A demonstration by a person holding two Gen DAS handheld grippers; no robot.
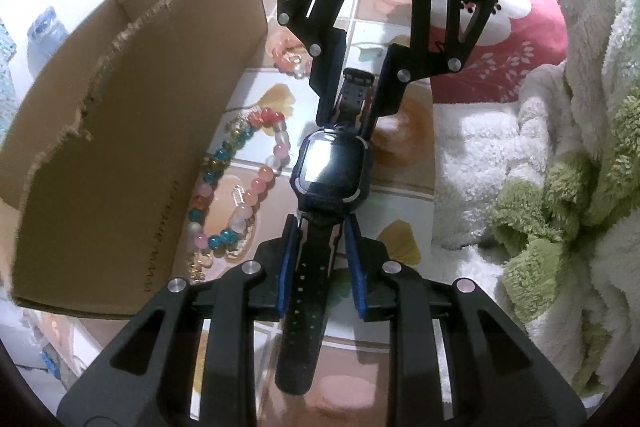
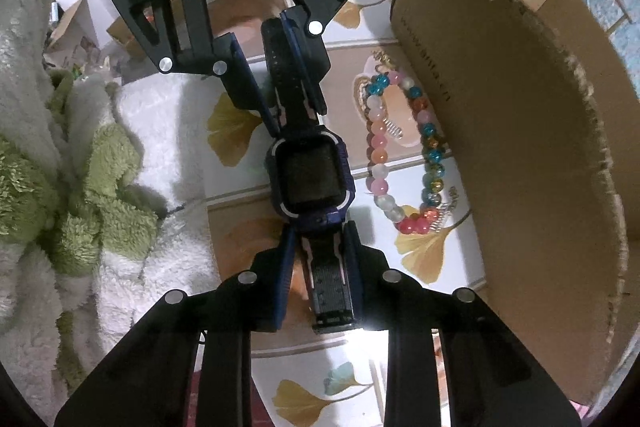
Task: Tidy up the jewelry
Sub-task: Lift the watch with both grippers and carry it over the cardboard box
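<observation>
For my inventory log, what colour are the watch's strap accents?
Pink lines on black strap; left wrist view.

A glossy white tabletop cloth printed with yellow ginkgo leaves (image 2: 230, 123) covers the table, bordered by a fluffy white and green towel (image 1: 540, 187), a pink floral fabric (image 1: 516, 27) and a torn brown cardboard box (image 1: 132, 131).

Item count, both views:

- Smartwatch (image 1: 331, 163): one, dark blue with a square screen.
- Watch straps: two, one at each end of the case.
- Bead bracelets: two lie beside the watch, one pale pink and white (image 2: 378, 163), one multicoloured blue and amber (image 2: 432, 155). A third, amber-toned bracelet (image 1: 288, 57) appears in the left wrist view only.
- Cardboard box (image 1: 132, 131): one, with a torn edge.
- Tongs: two sets (image 1: 320, 239) (image 2: 318, 247).
- Fleece blanket (image 1: 560, 187): one, white and green.
</observation>
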